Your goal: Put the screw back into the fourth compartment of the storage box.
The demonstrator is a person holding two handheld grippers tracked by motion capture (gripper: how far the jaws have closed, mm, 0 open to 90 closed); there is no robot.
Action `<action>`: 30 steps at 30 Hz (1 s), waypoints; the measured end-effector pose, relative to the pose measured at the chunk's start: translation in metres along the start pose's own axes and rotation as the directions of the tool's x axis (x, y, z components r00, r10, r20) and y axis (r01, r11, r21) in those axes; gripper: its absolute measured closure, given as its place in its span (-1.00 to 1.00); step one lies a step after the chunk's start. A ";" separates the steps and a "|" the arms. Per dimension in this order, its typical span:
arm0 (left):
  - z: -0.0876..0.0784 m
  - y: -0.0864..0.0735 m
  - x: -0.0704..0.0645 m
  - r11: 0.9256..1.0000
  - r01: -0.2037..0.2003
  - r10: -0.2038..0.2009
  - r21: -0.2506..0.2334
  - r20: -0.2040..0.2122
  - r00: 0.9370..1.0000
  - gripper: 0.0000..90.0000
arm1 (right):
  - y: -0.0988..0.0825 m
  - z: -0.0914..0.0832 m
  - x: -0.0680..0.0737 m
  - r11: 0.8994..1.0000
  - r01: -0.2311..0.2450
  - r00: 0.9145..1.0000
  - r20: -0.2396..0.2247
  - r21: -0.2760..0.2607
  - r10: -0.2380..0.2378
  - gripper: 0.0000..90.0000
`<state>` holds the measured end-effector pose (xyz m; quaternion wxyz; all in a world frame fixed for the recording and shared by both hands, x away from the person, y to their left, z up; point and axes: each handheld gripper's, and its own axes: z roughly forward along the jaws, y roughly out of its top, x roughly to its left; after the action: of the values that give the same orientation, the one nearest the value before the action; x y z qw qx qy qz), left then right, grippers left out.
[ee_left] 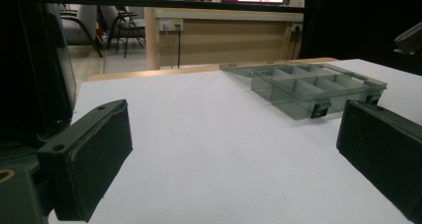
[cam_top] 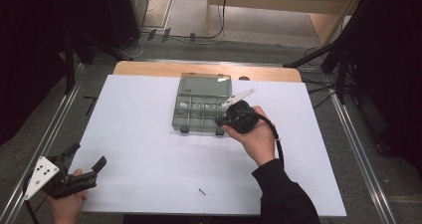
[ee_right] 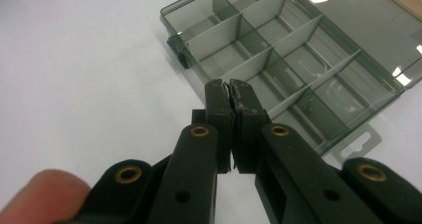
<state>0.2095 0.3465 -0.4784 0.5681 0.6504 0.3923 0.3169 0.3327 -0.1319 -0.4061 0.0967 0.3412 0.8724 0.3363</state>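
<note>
An open smoky-grey plastic organiser box point(cam_top: 201, 115) with several divided compartments lies at the back middle of the white table point(cam_top: 149, 149); its lid point(cam_top: 205, 81) is folded flat behind it. My right gripper point(cam_top: 219, 120) hovers over the box's front right corner, and in the right gripper view its jaws point(ee_right: 229, 87) are pressed together above the compartments point(ee_right: 278, 50). Whether anything thin sits between the tips I cannot tell. My left gripper point(cam_top: 87, 157) rests at the front left corner, open, its wide jaws point(ee_left: 234, 124) facing the box point(ee_left: 318, 87) from afar.
A small dark screw point(cam_top: 201, 191) lies alone near the table's front edge, in front of the right forearm. Metal rails run along both sides of the table. Dark stands and cables are on the floor behind it.
</note>
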 end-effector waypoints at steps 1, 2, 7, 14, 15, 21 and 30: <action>0.000 0.000 0.000 1.000 0.000 0.000 -0.001 -0.001 1.000 -0.97 | 0.002 0.000 -0.002 1.000 -0.002 1.000 0.003 0.001 0.002 1.00; 0.000 0.000 0.000 1.000 0.000 0.000 0.000 -0.001 1.000 -0.97 | 0.003 0.001 -0.003 1.000 -0.002 1.000 0.006 0.001 0.002 1.00; 0.000 0.000 0.000 1.000 -0.001 0.001 0.000 -0.001 1.000 -0.97 | 0.011 0.003 -0.011 1.000 -0.010 1.000 0.017 0.003 0.010 1.00; 0.000 0.000 0.000 1.000 -0.002 0.002 0.000 0.000 1.000 -0.97 | 0.020 0.007 -0.024 1.000 -0.023 0.999 0.029 0.014 0.023 1.00; 0.000 0.000 0.000 1.000 -0.001 0.001 -0.001 -0.001 1.000 -0.97 | 0.021 0.008 -0.026 1.000 -0.024 0.999 0.032 0.016 0.023 1.00; 0.000 0.000 0.000 1.000 -0.001 0.001 -0.001 -0.001 1.000 -0.97 | 0.025 0.012 -0.037 0.999 -0.037 0.998 0.049 0.022 0.036 1.00; 0.000 0.000 0.000 1.000 -0.002 0.002 0.001 0.000 1.000 -0.97 | 0.027 0.019 -0.050 0.997 -0.070 0.996 0.064 0.043 0.067 1.00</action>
<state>0.2095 0.3466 -0.4782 0.5676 0.6508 0.3920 0.3173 0.3924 -0.1403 -0.4062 0.1046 0.3836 0.8641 0.3086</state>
